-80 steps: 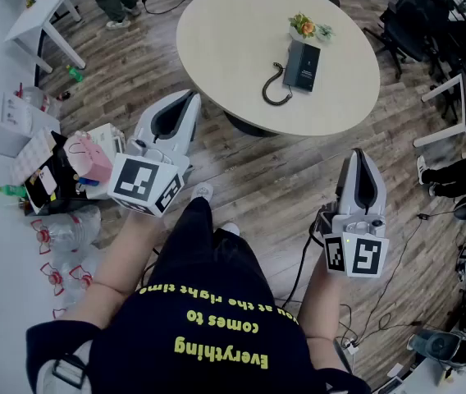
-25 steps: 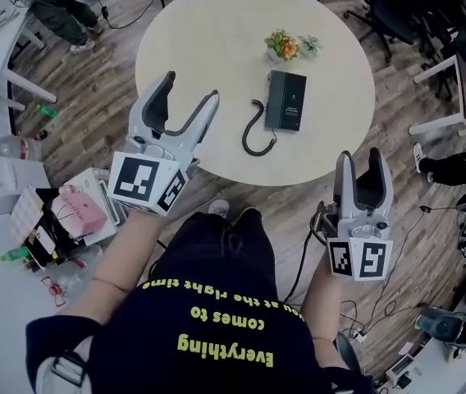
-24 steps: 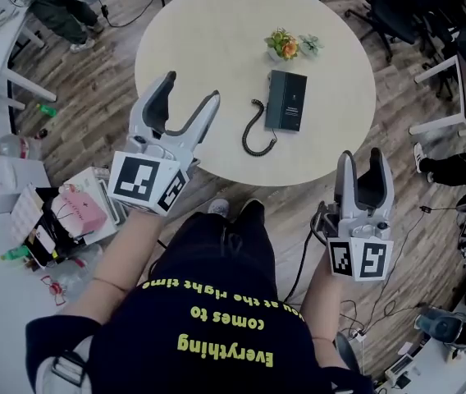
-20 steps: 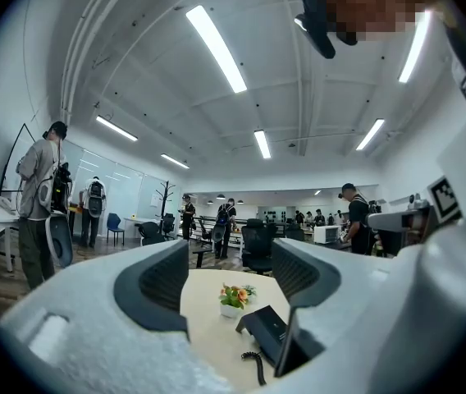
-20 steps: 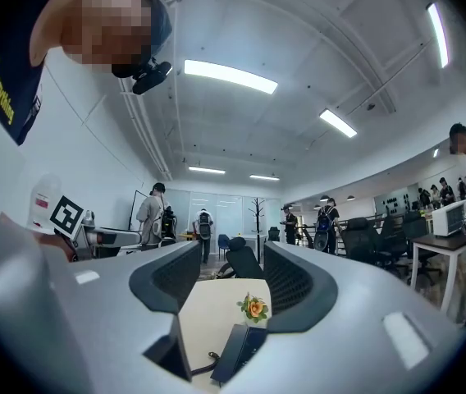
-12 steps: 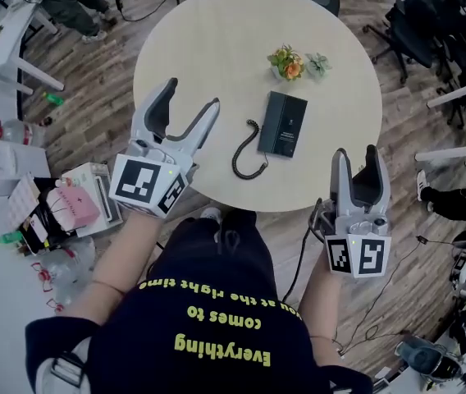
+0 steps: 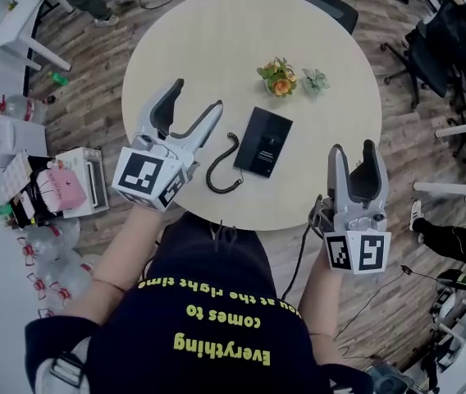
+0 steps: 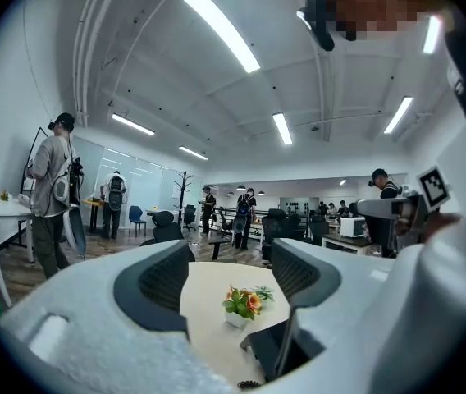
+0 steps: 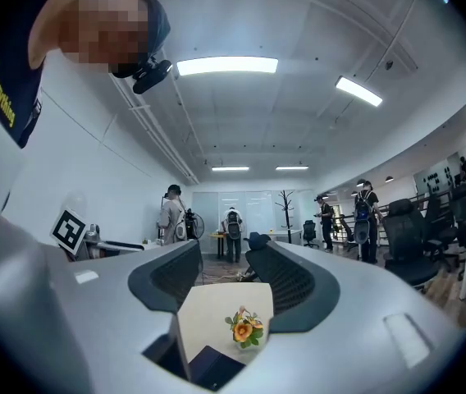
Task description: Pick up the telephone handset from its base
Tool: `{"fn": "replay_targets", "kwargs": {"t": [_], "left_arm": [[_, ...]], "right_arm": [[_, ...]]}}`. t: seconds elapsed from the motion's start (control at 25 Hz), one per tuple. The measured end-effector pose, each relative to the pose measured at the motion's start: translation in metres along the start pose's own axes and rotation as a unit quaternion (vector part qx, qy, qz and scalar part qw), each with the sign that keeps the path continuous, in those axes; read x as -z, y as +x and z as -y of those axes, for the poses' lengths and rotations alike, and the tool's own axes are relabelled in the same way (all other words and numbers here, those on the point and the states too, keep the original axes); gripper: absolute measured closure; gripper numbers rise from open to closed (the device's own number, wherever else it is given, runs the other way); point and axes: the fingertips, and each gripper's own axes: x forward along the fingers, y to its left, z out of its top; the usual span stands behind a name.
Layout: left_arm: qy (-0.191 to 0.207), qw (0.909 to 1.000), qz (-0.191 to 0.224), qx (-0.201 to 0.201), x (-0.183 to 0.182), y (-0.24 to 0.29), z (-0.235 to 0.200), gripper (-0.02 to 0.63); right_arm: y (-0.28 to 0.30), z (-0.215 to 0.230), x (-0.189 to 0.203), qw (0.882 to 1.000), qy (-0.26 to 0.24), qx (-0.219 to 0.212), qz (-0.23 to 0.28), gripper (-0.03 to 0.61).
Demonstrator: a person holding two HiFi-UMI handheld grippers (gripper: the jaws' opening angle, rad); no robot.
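A black telephone lies flat on the round beige table, its coiled cord trailing toward the near edge. The handset rests on the base. My left gripper hovers open over the table's near left part, left of the cord, nothing between its jaws. My right gripper stands open at the table's near right edge, right of the phone, and holds nothing. In the left gripper view the telephone shows low between the jaws; in the right gripper view the telephone sits at the bottom.
A small pot of orange flowers and a small green plant stand just beyond the phone. Boxes and bottles clutter the floor at left. Office chairs stand at right. People stand in the room's background.
The person has stepped closer to the table. Both grippers now reach its near edge, the left one over the tabletop, and the phone lies nearer between them.
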Motion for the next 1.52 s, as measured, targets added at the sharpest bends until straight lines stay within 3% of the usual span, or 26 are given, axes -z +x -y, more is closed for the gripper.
{"fn": "replay_targets", "kwargs": {"t": [0.36, 0.96, 1.2, 1.52], "left_arm": [[-0.012, 0.9994, -0.021, -0.024, 0.028, 0.016, 0.012, 0.293], [-0.047, 0.9923, -0.109, 0.034, 0.121, 0.052, 0.018, 0.299], [-0.061, 0.9819, -0.159, 0.082, 0.167, 0.069, 0.025, 0.299], [-0.096, 0.9563, -0.240, 0.136, 0.241, 0.081, 0.051, 0.299]], "right_arm": [[0.013, 0.026, 0.022, 0.999, 0.014, -0.024, -0.017, 0.325], [0.023, 0.038, 0.096, 0.996, 0.043, 0.006, -0.084, 0.327], [0.028, 0.043, 0.122, 0.992, 0.056, 0.023, -0.111, 0.327], [0.033, 0.047, 0.143, 0.988, 0.068, 0.032, -0.137, 0.327]]}}
